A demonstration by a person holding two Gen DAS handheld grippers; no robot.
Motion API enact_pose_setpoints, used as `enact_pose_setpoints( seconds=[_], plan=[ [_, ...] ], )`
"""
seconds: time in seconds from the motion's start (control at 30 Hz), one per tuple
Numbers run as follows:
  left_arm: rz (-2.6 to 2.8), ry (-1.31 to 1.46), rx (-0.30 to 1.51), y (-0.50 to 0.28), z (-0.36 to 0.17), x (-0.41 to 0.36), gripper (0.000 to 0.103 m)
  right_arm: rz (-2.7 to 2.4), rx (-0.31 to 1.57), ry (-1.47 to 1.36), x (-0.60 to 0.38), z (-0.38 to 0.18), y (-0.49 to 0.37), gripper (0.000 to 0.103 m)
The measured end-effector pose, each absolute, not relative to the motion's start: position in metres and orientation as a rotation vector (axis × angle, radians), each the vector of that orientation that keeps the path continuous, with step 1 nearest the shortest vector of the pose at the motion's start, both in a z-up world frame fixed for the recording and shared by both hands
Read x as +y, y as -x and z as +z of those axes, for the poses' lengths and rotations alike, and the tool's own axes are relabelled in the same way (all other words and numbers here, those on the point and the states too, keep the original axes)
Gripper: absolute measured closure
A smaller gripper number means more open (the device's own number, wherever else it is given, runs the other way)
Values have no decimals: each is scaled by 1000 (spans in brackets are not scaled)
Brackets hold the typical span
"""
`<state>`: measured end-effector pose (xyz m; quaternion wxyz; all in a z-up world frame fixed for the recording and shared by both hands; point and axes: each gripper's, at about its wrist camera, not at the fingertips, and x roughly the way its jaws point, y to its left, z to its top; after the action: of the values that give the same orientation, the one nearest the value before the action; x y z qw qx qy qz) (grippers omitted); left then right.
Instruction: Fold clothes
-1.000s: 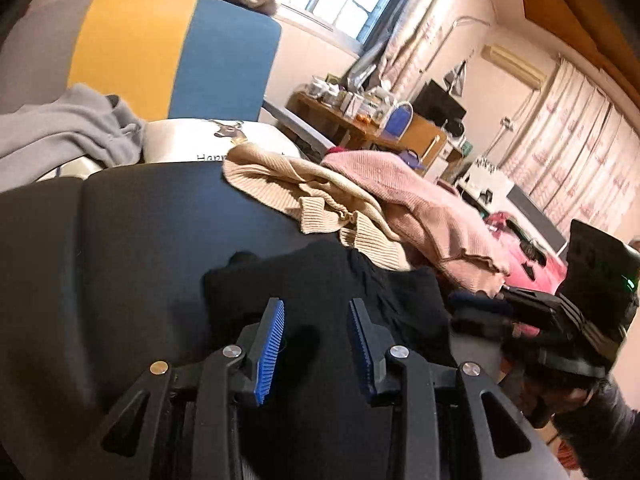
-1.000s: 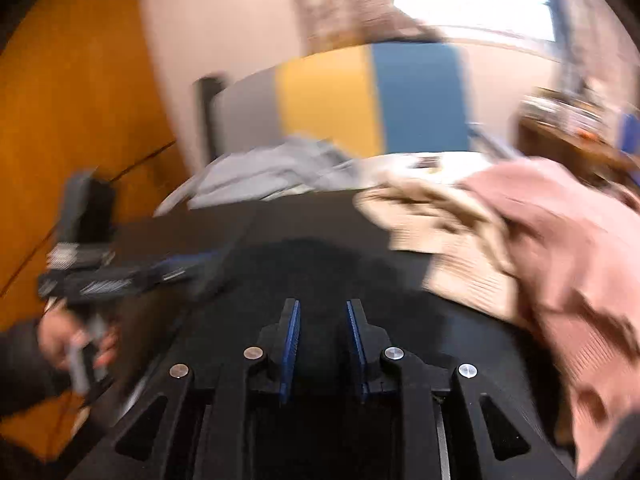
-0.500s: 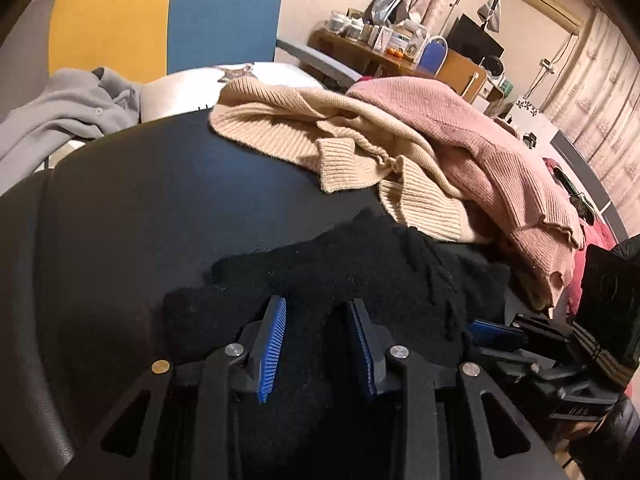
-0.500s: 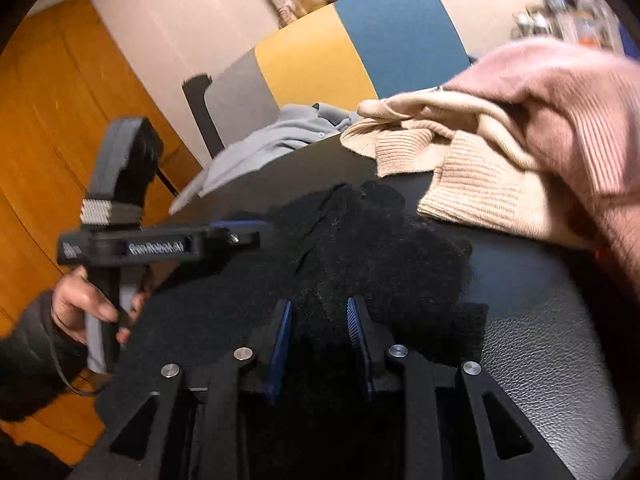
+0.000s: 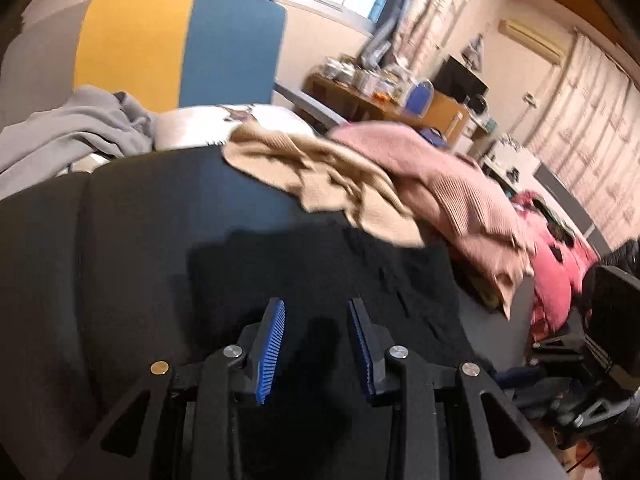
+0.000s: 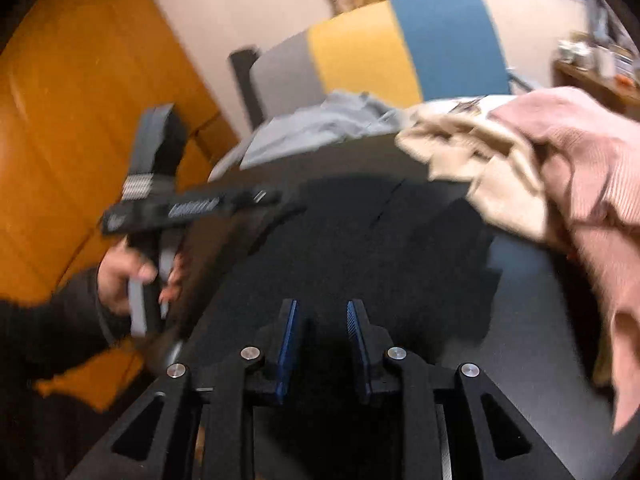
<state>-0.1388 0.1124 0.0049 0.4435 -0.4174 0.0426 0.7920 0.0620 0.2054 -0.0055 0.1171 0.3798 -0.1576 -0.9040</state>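
- The black garment (image 5: pixel 320 264) lies spread on the dark padded surface (image 5: pixel 132 216); its far edge runs just under the beige sweater (image 5: pixel 316 176), and its right edge sits close to the surface's right rim.
- The left gripper (image 5: pixel 316 332) hangs low over the near part of the black garment, jaws a moderate gap apart with nothing between the blue pads (image 5: pixel 272 348). Whether the tips touch the cloth cannot be told.
- The right gripper (image 6: pixel 320 336) also points across the black garment (image 6: pixel 360 248), jaws narrowly parted and empty.
- In the right wrist view, the left gripper (image 6: pixel 264 200) reaches in from the left, held by the left hand (image 6: pixel 128 276), near the garment's left edge; blur hides any contact.
- The beige sweater (image 6: pixel 480 160) and pink sweater (image 5: pixel 448 196) are piled along the far right, the pink one draping over the right rim.
- A grey garment (image 5: pixel 68 132) lies at the far left corner, off the black one.
- Bare surface shows to the left of the black garment and beyond its far left corner.
- A grey, yellow and blue panel (image 5: pixel 180 44) stands behind the surface.
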Motion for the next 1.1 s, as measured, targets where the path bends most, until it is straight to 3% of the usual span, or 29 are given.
enact_pose_setpoints(
  seconds=[0.1,0.2,0.3,0.4,0.43,0.47,0.5,0.53,0.7,0.87,0.97,1.1],
  plan=[
    [1985,1041,195,122,-9,122,68,-2627,-429,-1287,191,-35,-76,77],
    [1994,1046,177,120,-8,122,68,-2666,-593,-1262,201,-57,-91,79],
    [1970,1036,42,123,5,102,68,-2699,-713,-1171,210,-51,-101,83],
    [1969,1053,-100,135,9,67,67,-2729,-798,-1103,216,-38,-107,74],
    [1967,1066,-127,139,7,59,66,-2741,-827,-1074,219,-33,-109,54],
    [1965,1089,-161,145,2,49,65,-2767,-859,-1020,225,-26,-111,21],
    [1961,1119,-195,150,-5,40,65,-2792,-888,-979,232,-20,-112,6],
    [1957,1148,-229,156,-11,32,64,-2819,-901,-956,239,-18,-111,0],
    [1835,1168,-377,166,-28,15,56,-2795,-985,-1071,266,-41,-80,0],
    [1676,1182,-315,175,-40,46,40,-2705,-1007,-1146,281,-65,-42,0],
    [1660,1190,-240,178,-48,63,37,-2654,-1003,-1147,282,-71,-16,0],
    [1597,1206,-326,186,-57,75,30,-2525,-1035,-1105,274,-73,-1,0]
  ],
)
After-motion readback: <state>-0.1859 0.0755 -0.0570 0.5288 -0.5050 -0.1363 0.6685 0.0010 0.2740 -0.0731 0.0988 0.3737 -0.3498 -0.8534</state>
